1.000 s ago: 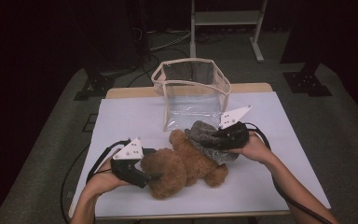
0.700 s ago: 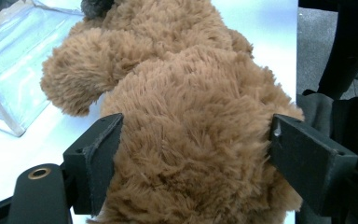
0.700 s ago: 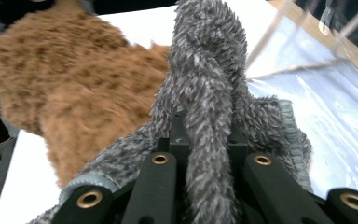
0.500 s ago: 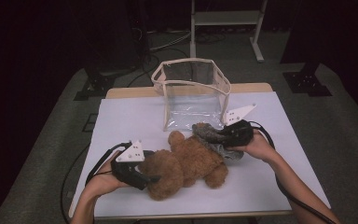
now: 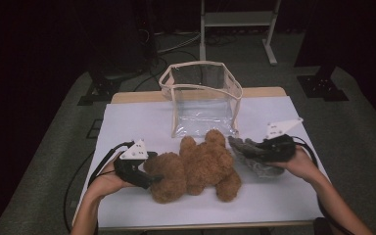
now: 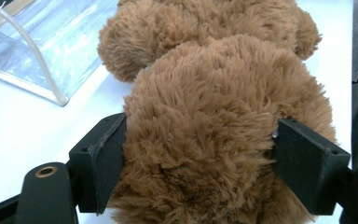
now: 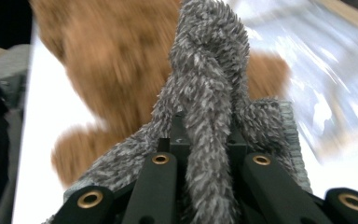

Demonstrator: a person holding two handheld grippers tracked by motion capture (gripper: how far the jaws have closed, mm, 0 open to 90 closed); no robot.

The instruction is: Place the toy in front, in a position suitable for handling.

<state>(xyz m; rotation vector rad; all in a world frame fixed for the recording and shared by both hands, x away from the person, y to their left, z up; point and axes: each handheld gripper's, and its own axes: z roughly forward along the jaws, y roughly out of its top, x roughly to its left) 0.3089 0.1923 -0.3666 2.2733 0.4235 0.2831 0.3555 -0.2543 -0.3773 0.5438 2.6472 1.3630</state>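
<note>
Bear [image 5: 198, 164] is lying flat on the worktop [image 5: 127, 122], just in front of the clear bag [image 5: 203, 98], w/ the left gripper [image 5: 144, 176] clamped across one fat end of it. In the left gripper view the jaws are spread pretty wide and pressed into the fur [image 6: 205, 130] on both sides, so that's a proper grip, prob to pin or lift the bear while the other hand works. Right gripper [image 5: 254, 149] is squeezed nearly closed on a grey fuzzy cloth [image 5: 257, 156], which bunches up between the jaws and sticks out past them in the right gripper view [image 7: 209, 93]. Cloth sits touching the bear's right side, half on the worktop. My guess is both are headed for the bag since its open top faces up right behind them, but that's a guess. Hard to tell: which end of the bear is the head, the face isn't visible. Right gripper view is blurry, so bear and bag are smears there. Can't make out if the bag has anything in it; looks see-through and bare.
</note>
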